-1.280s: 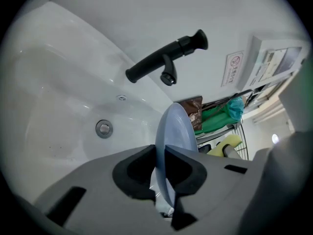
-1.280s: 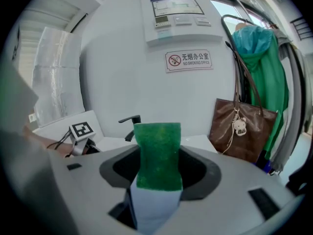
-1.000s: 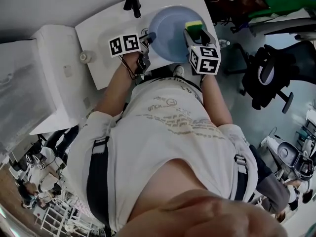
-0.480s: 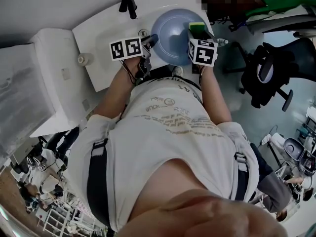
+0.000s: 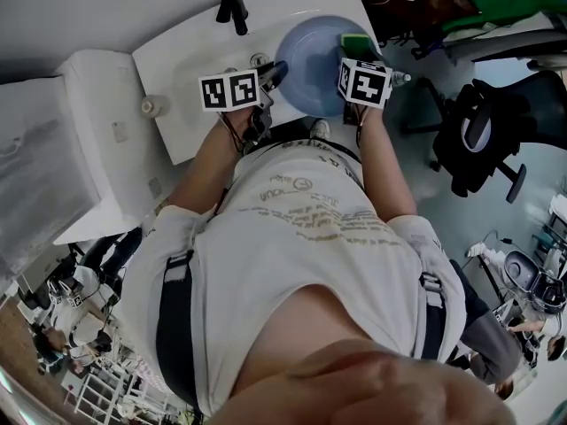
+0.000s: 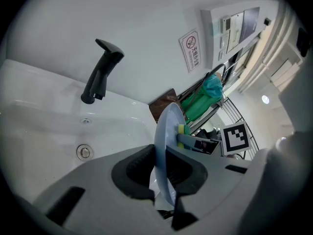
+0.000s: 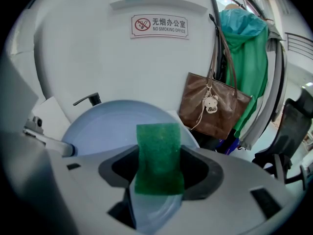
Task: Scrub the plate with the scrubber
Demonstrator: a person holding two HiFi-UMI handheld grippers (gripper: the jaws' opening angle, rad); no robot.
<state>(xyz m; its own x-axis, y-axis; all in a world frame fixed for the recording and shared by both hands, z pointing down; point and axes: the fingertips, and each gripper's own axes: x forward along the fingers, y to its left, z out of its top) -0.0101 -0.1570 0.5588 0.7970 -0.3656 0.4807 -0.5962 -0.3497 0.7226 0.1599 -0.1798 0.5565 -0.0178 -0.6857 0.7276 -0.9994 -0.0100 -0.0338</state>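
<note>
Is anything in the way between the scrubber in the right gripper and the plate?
Nothing visible. The right gripper holds the scrubber right at the plate, with nothing between them.

Right hand-held gripper tight on scrubber

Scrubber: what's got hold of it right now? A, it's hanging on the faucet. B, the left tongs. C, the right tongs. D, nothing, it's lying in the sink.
C: in the right gripper view the green scrubber sits clamped between the right tongs, with the blue plate behind it.
</note>
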